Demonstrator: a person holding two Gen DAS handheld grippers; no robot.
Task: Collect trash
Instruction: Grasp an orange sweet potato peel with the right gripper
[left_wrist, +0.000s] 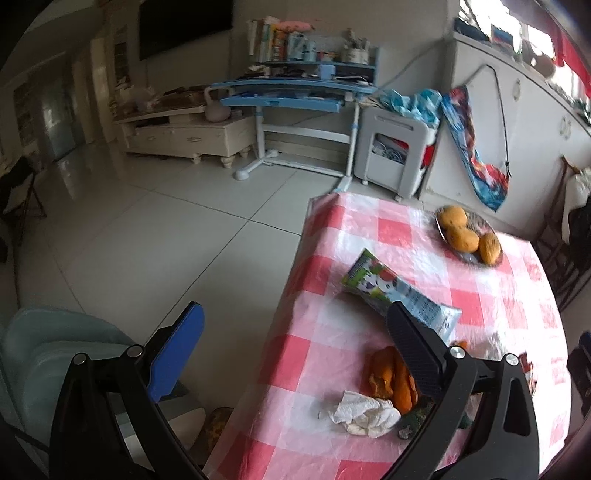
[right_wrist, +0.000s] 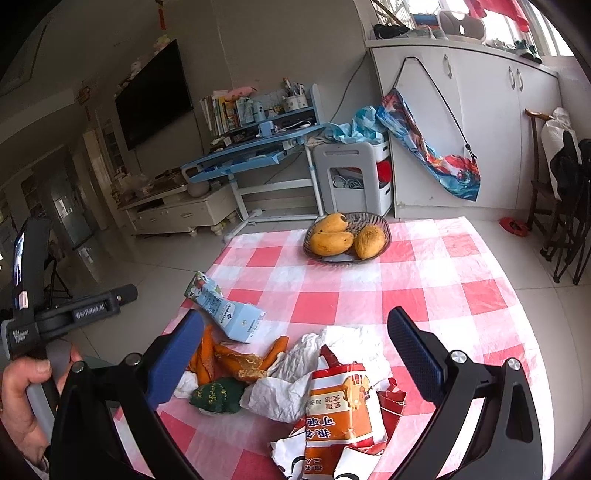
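Trash lies on the red-and-white checked table (right_wrist: 424, 273): a flattened milk carton (right_wrist: 225, 308), orange peels (right_wrist: 229, 360), a crumpled dark green wrapper (right_wrist: 218, 397), white tissue (right_wrist: 295, 376) and a torn orange snack bag (right_wrist: 340, 410). My right gripper (right_wrist: 295, 354) hovers open just above this pile, its fingers either side of it. My left gripper (left_wrist: 295, 347) is open at the table's left edge, holding nothing. From the left wrist I see the carton (left_wrist: 391, 291), peels (left_wrist: 391, 376) and a tissue wad (left_wrist: 365, 408).
A wire basket of mangoes (right_wrist: 347, 236) stands at the table's far side. A pale green chair (left_wrist: 48, 354) sits left of the table. A hand (right_wrist: 22, 398) holds the left gripper's handle. Beyond the tiled floor are a blue desk (right_wrist: 243, 155), white cabinets and dark chairs (right_wrist: 565, 206).
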